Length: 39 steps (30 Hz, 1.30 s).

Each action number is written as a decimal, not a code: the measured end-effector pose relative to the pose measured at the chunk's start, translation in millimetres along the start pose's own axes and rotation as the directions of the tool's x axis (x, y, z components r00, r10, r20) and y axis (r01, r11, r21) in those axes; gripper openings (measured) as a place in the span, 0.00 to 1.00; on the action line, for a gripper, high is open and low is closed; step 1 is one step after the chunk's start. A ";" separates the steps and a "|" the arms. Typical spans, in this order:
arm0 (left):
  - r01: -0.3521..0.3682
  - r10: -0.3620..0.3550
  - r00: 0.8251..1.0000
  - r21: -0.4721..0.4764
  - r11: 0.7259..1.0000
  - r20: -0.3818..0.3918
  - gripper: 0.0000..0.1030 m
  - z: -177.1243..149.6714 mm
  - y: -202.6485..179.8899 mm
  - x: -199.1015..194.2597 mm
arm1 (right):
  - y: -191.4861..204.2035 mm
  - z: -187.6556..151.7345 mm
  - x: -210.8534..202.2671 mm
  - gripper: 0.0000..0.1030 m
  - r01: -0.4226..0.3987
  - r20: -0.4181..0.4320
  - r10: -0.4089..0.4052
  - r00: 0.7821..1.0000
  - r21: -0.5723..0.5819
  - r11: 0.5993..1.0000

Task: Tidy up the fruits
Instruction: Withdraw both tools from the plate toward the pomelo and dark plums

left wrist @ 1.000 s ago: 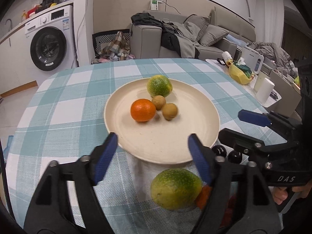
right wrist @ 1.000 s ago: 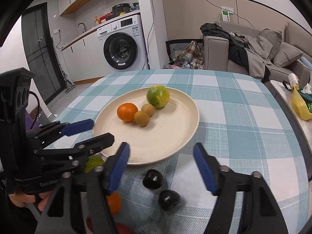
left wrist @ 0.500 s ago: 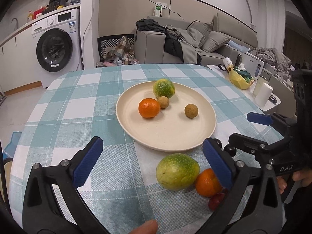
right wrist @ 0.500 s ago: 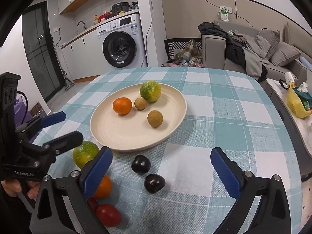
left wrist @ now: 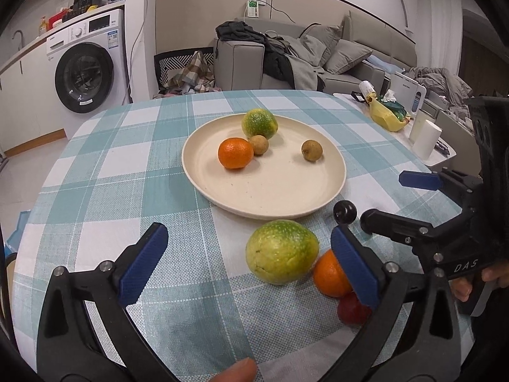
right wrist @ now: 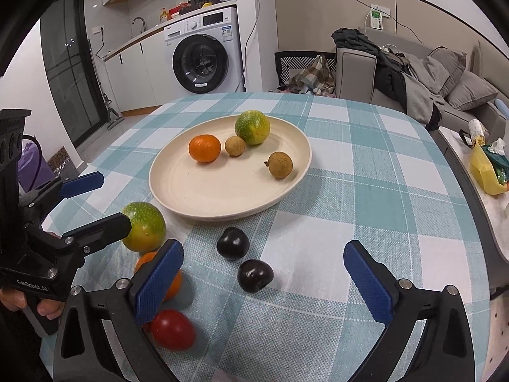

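Observation:
A cream plate (left wrist: pixel 270 191) (right wrist: pixel 197 191) on the checked table holds a green citrus (left wrist: pixel 259 123), an orange (left wrist: pixel 235 152) and two small brown fruits (left wrist: pixel 258 145) (left wrist: pixel 311 150). In front of the plate lie a big green citrus (left wrist: pixel 281 264) (right wrist: pixel 144 230), an orange (left wrist: pixel 331 275), a red fruit (right wrist: pixel 171 329) and two dark plums (right wrist: pixel 233 242) (right wrist: pixel 255 275). My left gripper (left wrist: pixel 246 264) is open and empty, low over the table before the big citrus. My right gripper (right wrist: pixel 262 281) is open and empty around the nearer plum.
A side table at the right carries a yellow bag (left wrist: pixel 386 116) and white cups (left wrist: pixel 426 138). A sofa (left wrist: pixel 318 60) and a washing machine (left wrist: pixel 86 63) stand beyond the table. The table's round edge falls away on the left and right.
Both grippers pulled back from the plate and opened wider. One small brown fruit rolled away from the others to the right part of the plate.

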<state>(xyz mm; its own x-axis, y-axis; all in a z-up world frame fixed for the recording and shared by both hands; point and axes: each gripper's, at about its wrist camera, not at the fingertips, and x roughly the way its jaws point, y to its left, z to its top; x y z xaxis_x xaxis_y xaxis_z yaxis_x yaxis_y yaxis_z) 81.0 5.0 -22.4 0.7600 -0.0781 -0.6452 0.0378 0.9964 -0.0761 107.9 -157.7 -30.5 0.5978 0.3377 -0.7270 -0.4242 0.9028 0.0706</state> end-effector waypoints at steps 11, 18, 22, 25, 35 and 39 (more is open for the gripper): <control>0.012 -0.012 0.999 0.004 1.000 -0.038 0.99 -3.2 -0.9 11.0 | -7.8 -5.8 5.5 1.00 0.002 -0.056 -0.002 0.998 -0.001 1.000; 0.015 -0.015 0.999 0.000 1.000 -0.047 0.99 -4.0 -1.7 12.3 | -6.8 -9.8 9.7 1.00 0.011 -0.084 -0.012 0.996 -0.017 1.000; 0.016 -0.016 0.999 -0.004 1.000 -0.051 0.99 -2.9 -0.9 12.9 | -6.8 -10.2 10.2 1.00 0.009 -0.090 -0.011 0.996 -0.021 1.000; 0.019 -0.019 0.998 0.000 1.000 -0.052 0.99 -3.0 -0.7 13.6 | -6.1 -11.2 10.0 1.00 0.008 -0.090 -0.011 0.996 -0.029 1.000; 0.019 -0.019 0.998 0.004 1.000 -0.060 0.99 -3.0 -2.0 16.7 | -1.6 -13.8 14.9 1.00 0.012 -0.107 -0.017 0.994 -0.052 0.999; 0.023 -0.022 0.998 0.013 1.000 -0.067 0.99 -2.8 -4.0 18.4 | -0.3 -15.2 16.0 0.99 0.003 -0.113 -0.010 0.994 -0.060 0.998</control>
<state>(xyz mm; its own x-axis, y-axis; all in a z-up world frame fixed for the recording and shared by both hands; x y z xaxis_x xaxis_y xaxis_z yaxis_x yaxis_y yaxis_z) 93.0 -0.5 -36.1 0.7141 -0.1024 -0.6925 0.0639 0.9947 -0.0811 107.2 -156.6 -52.5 0.5212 0.2968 -0.8002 -0.4625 0.8862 0.0275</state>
